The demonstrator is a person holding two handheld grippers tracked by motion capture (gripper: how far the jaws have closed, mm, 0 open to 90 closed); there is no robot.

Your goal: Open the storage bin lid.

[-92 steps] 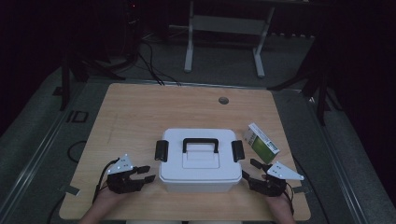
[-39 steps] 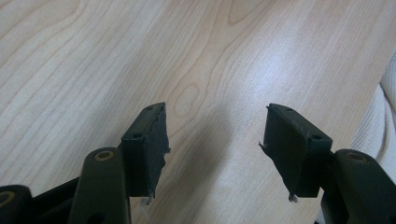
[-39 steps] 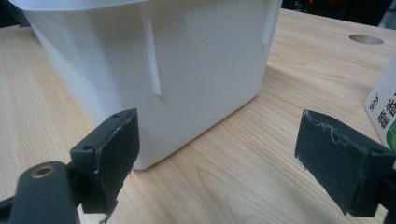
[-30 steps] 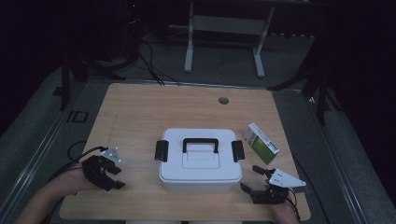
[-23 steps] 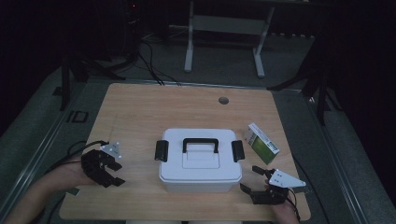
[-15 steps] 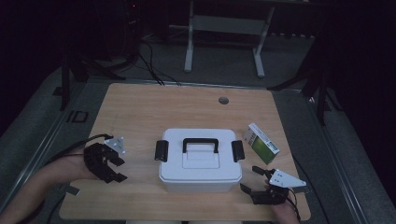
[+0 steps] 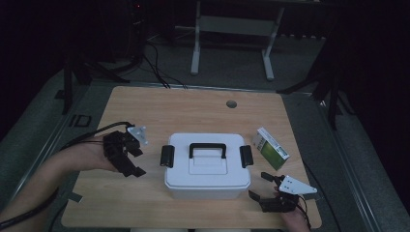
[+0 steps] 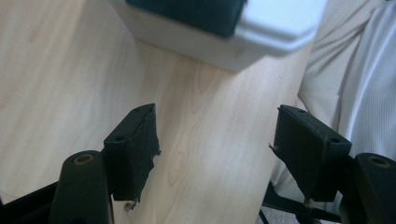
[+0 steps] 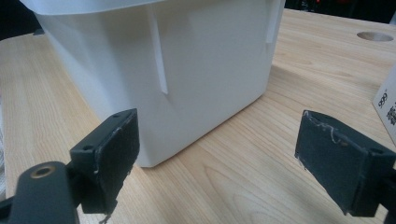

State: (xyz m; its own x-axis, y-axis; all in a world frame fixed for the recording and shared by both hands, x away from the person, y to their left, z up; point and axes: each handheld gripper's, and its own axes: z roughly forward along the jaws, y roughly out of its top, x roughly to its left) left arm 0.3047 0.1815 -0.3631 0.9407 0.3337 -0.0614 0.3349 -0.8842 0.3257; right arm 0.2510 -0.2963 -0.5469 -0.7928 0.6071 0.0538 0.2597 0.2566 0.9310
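A white lidded box (image 7: 207, 170) with a black handle (image 7: 207, 147) and black side latches stands mid-table. My left gripper (image 7: 135, 162) hangs above the table to the left of the box, apart from it. Its jaws have just been opening and nothing is between them. In the left gripper view the gripper (image 8: 215, 135) looks down on bare wood, with the box's corner and latch (image 8: 219, 18) at the top. My right gripper (image 7: 261, 186) rests low at the box's front right corner, open and empty. In the right gripper view the gripper (image 9: 219, 140) faces the box's wall (image 9: 187, 60).
A green and white carton (image 7: 271, 148) lies right of the box, and its edge (image 9: 387, 105) appears in the right gripper view. A round cable hole (image 7: 231, 104) sits near the table's far edge. The person's pale clothing (image 8: 355, 70) is beyond the front edge.
Both grippers have drawn back from the box's sides. Over the last second the left gripper rose and drifted toward the back left side. The right gripper kept still.
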